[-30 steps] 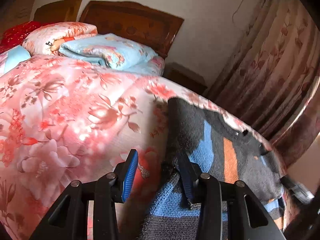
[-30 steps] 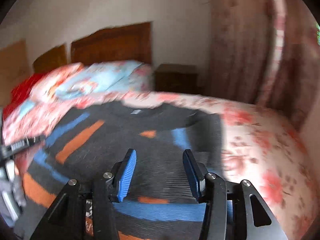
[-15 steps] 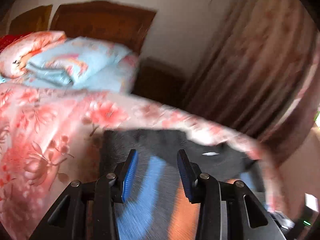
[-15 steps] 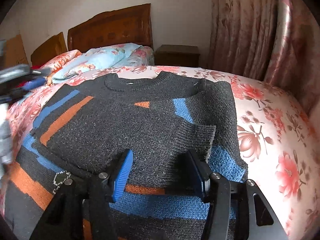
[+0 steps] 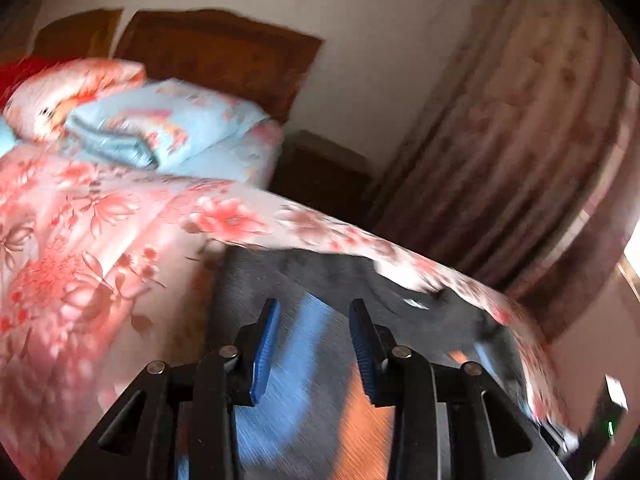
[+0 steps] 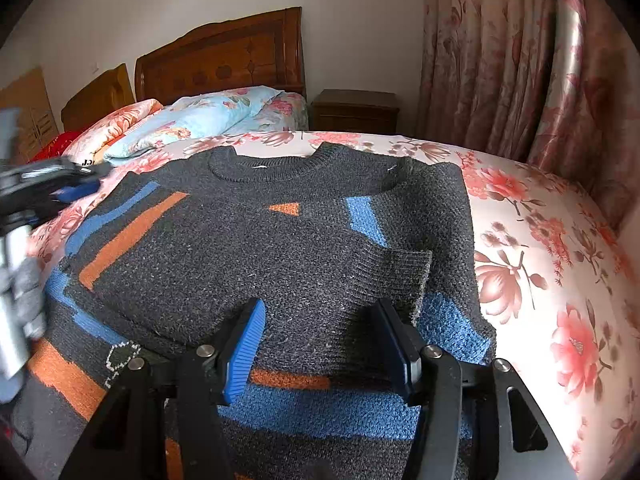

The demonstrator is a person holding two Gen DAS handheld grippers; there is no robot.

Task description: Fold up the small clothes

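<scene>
A dark grey knit sweater (image 6: pixel 280 240) with blue and orange stripes lies flat on the bed, collar toward the headboard. One sleeve is folded across its chest, with the ribbed cuff (image 6: pixel 404 276) at the right. My right gripper (image 6: pixel 320 306) is open just above the folded sleeve, with nothing between its fingers. In the blurred left wrist view, my left gripper (image 5: pixel 314 308) hovers over the sweater (image 5: pixel 280 272) near its left shoulder. Its jaws are closing and nothing is between them. The left gripper (image 6: pixel 60 188) also shows as a blur at the left of the right wrist view.
A pink floral bedspread (image 6: pixel 540 260) covers the bed. Folded quilts and pillows (image 6: pixel 200 120) sit by the wooden headboard (image 6: pixel 224 60). A nightstand (image 6: pixel 356 110) and floral curtains (image 6: pixel 500 60) stand beyond the bed's right side. A cardboard box (image 6: pixel 28 112) is far left.
My left gripper left the sweater's left edge and swung up over its shoulder, and its view turned toward the curtains. My right gripper sank a little toward the folded sleeve.
</scene>
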